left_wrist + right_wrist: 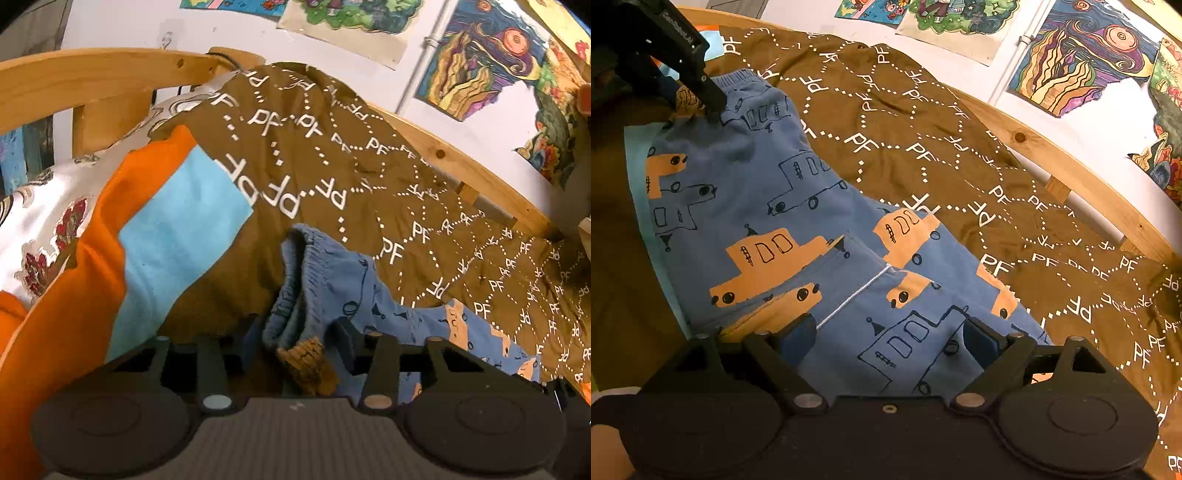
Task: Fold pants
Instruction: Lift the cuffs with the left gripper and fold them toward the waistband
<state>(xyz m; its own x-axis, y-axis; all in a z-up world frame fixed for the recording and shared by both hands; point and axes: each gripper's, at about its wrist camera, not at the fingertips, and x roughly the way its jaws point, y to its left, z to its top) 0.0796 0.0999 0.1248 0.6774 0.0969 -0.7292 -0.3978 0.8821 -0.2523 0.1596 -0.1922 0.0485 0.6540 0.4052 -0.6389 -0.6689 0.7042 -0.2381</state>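
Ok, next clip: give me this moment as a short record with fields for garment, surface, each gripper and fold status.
garment: blue pants with orange vehicle print, elastic waistband lifted
surface: brown bedspread with white PF lettering, on a wooden bed frame
left gripper: at the waistband end, fabric bunched between its fingers; full closure unclear
right gripper: open, over the leg end, fingers apart above the fabric
fold status: pants mostly spread out, no completed fold visible
background: colourful drawings on the wall
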